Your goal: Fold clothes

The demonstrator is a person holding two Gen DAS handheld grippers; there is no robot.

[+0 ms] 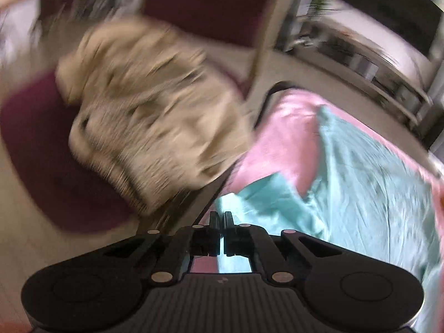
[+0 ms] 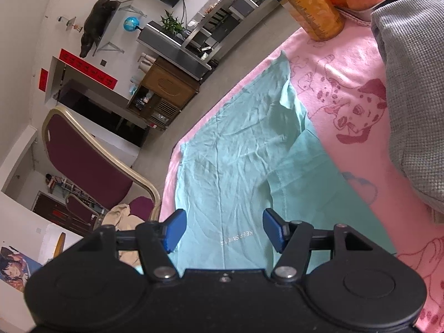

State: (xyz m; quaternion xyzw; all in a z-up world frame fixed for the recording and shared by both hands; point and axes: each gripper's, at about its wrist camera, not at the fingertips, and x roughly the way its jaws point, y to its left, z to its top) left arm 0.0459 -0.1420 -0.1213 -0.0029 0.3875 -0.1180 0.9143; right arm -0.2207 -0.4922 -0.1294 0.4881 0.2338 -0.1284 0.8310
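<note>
With my left gripper (image 1: 221,217) pinching the teal shirt's (image 2: 236,149) edge and my right gripper (image 2: 222,229) spread wide above it on the pink worktop (image 2: 347,63), I fear the hem slipping toward 9 o'clock.

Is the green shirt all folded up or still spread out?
Mostly spread out. The green shirt lies flat on the pink cloth, with only one side flap turned over onto it. It is wrinkled, not a neat folded stack.
</note>
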